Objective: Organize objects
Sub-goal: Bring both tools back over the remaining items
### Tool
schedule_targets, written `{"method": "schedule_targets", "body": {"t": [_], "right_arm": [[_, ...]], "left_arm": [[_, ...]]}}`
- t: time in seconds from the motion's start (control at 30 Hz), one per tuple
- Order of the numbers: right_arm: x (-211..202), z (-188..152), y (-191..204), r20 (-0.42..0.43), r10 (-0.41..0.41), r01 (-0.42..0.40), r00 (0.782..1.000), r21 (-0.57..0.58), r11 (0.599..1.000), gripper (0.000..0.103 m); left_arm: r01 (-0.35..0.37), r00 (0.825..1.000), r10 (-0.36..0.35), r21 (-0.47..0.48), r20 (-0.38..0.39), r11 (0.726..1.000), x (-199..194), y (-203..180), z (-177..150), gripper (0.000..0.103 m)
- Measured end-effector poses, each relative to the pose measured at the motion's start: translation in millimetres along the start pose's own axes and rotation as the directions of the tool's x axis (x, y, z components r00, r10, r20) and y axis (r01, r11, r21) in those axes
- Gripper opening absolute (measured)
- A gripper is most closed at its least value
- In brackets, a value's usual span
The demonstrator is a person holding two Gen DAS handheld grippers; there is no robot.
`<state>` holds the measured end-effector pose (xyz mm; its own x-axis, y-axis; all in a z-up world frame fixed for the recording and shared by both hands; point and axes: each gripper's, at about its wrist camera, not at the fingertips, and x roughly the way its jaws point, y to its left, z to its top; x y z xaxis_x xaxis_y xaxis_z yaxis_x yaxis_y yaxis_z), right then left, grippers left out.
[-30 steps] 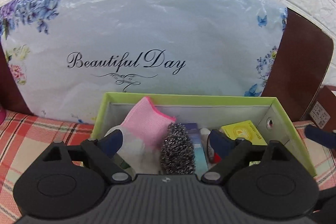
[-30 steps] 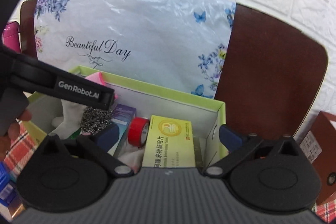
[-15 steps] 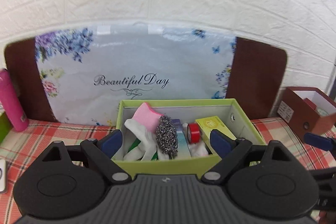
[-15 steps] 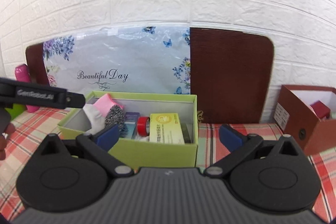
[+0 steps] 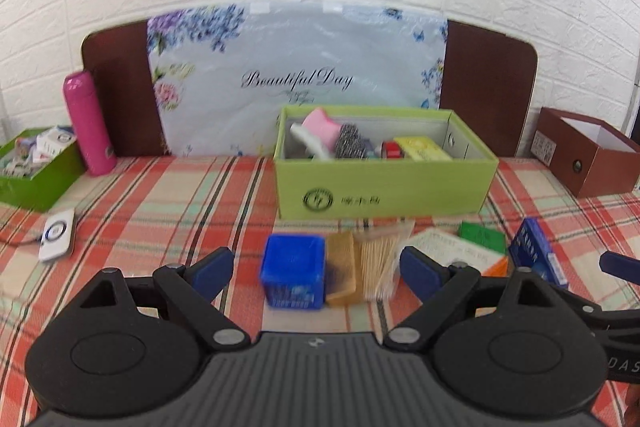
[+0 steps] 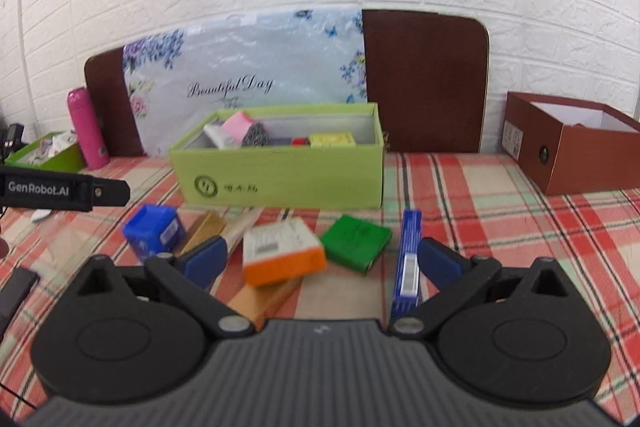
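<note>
Left fingers: my left gripper (image 5: 316, 269) is spread wide with nothing between its blue pads, hanging above the plaid bench (image 5: 168, 203).
Right fingers: my right gripper (image 6: 320, 259) is likewise released and empty, over the loose items.
Lime-green box: the open box (image 5: 384, 187) stands at the back of the bench, against a floral "Beautiful Day" board (image 5: 296, 79); inside lie a pink-and-white cloth (image 5: 320, 127), a steel wool scrubber (image 5: 349, 146), a red tape roll (image 5: 390, 149) and a yellow packet (image 5: 420, 149).
Loose items: in front of the box, on the bench, a blue cube box (image 5: 293, 269), a tan block (image 5: 341, 267) touching it, a bundle of toothpicks (image 5: 378, 259), an orange-and-white carton (image 6: 282, 255), a green box (image 6: 356, 237) and a narrow blue box (image 6: 409, 259) standing on edge.
Left side: a pink flask (image 5: 89, 123) is upright beside a dark green tray (image 5: 40, 183) of small packets; a white device (image 5: 58, 235) lies nearer.
Right side: an open brown box (image 6: 576, 151) is well apart from the lime one.
</note>
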<state>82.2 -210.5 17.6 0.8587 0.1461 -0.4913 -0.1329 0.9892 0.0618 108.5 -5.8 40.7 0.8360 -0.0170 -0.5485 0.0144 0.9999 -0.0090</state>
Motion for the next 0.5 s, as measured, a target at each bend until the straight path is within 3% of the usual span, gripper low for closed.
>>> {"method": "schedule_targets", "body": {"t": [0.5], "right_arm": [[1,-54,30,-0.106,0.006,-0.008,0.994,-0.014,1.0,0.103]], "left_arm": [[-0.066,0.994,0.062,-0.037,-0.092,0.997,-5,27,-44,0.093]]}}
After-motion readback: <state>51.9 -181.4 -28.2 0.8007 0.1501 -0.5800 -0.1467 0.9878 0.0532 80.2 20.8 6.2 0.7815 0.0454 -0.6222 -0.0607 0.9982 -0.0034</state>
